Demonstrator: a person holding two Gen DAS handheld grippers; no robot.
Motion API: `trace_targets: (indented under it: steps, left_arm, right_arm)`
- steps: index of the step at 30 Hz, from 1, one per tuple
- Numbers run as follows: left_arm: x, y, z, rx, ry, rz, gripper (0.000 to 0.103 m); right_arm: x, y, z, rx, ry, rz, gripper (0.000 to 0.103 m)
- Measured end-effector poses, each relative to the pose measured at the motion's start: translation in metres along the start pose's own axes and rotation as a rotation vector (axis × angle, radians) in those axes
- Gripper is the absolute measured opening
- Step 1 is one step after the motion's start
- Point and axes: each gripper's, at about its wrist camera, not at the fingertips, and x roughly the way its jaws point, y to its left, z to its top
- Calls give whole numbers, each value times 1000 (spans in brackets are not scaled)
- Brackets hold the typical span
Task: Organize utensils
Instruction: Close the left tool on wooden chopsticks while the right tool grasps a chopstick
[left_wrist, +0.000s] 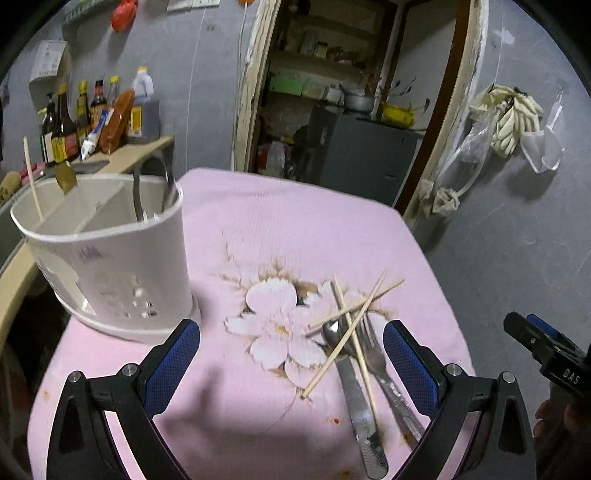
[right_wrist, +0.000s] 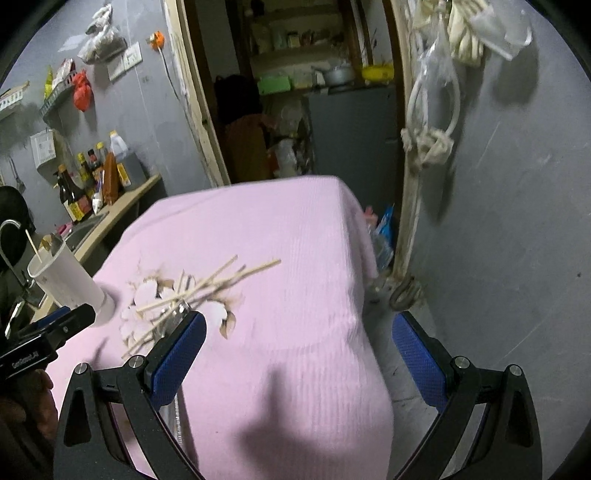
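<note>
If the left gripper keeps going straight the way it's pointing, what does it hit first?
Probably the pink flowered tablecloth just left of the bamboo chopsticks. The open left gripper tilts down toward it; depth is unclear.

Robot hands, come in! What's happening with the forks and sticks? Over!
Both grippers, left and right, open, empty. Spoon, fork under crossed chopsticks. Holder waiting.

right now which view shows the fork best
The left wrist view: the fork lies in full sight beside the spoon, under crossed chopsticks. In the right wrist view the pile is blurred and partly hidden behind a blue finger.
</note>
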Motion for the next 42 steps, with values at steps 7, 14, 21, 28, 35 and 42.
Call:
trace_targets:
  steps: [7, 14, 21, 28, 35, 42]
  left_arm:
    - [15, 2, -4, -30, 53, -1, 99]
    - [35, -1, -2, -57, 104, -43, 77]
    - [59, 2, -7, -140, 154, -116, 51]
    - [74, 9, -12, -256, 156, -179, 38]
    - [80, 8, -11, -310, 133, -222, 27]
    - [87, 14, -10, -347, 130, -234, 18]
  right_arm:
    - [41, -6, -7, 72, 73, 68, 99]
    - [65, 3, -5, 97, 73, 123, 76]
    - [87, 21, 0, 59, 77, 206, 43]
    - [105, 32, 7, 33, 76, 276, 40]
    - [123, 40, 20, 50, 100, 371, 40]
    - [144, 44, 24, 65, 154, 424, 39]
